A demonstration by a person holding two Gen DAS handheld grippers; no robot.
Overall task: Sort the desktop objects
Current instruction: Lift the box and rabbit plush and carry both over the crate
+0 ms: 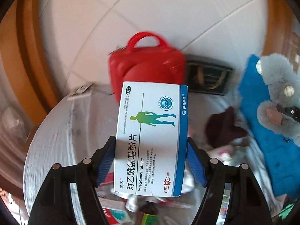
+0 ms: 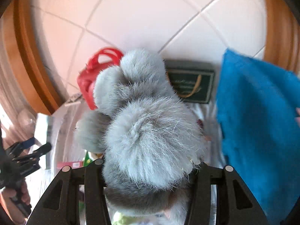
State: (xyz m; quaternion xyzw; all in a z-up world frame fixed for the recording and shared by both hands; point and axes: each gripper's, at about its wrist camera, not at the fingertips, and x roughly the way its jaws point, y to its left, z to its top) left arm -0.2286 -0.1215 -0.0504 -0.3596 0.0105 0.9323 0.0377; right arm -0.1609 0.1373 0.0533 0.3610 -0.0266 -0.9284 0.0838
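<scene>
My left gripper (image 1: pixel 151 155) is shut on a white and blue paracetamol tablet box (image 1: pixel 150 138) and holds it above the table, in front of a red case with a handle (image 1: pixel 148 65). My right gripper (image 2: pixel 148 170) is shut on a grey plush toy (image 2: pixel 146 131), which fills the middle of the right wrist view. The plush also shows at the right of the left wrist view (image 1: pixel 277 97). The red case shows behind the plush in the right wrist view (image 2: pixel 91 75). The right fingertips are hidden in the fur.
A blue fluffy cloth (image 2: pixel 258 121) hangs at the right, also in the left wrist view (image 1: pixel 262 121). A dark green box (image 2: pixel 193 82) lies behind. A round white table (image 1: pixel 52 146) carries a dark red hat (image 1: pixel 223 127) and several packets. The left gripper shows at the left of the right wrist view (image 2: pixel 24 157).
</scene>
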